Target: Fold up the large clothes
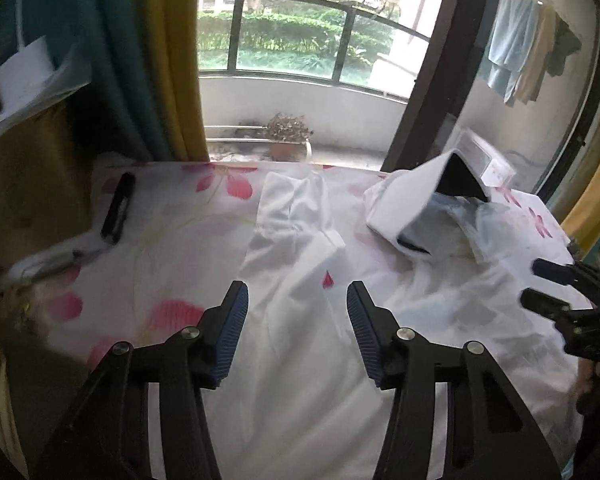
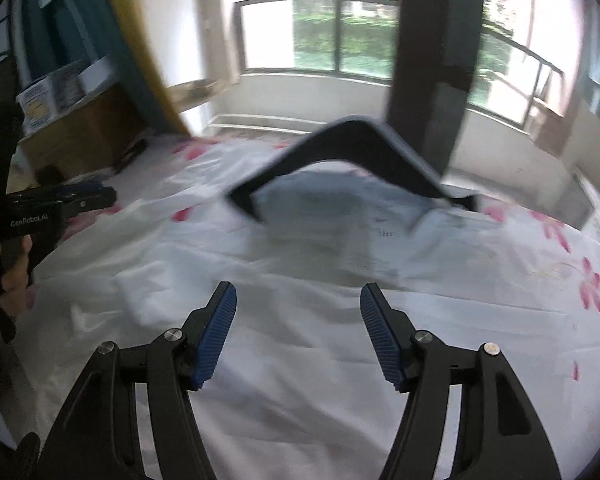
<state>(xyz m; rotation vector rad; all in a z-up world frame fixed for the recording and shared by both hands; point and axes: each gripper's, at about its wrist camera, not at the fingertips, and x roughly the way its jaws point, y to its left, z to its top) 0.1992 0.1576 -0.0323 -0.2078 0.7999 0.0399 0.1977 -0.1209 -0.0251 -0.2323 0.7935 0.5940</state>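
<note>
white garment [image 1: 300,340] is spread on the bed, collar end raised; both grippers, left [image 1: 298,316] and right [image 2: 298,320], hover with jaws apart, empty. a fold edge must be gripped next.

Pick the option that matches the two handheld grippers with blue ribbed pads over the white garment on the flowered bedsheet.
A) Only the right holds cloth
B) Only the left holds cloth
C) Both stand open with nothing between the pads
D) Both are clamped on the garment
C: the left gripper and the right gripper both show parted blue pads, with the white garment lying flat beneath them, ungripped.
</note>
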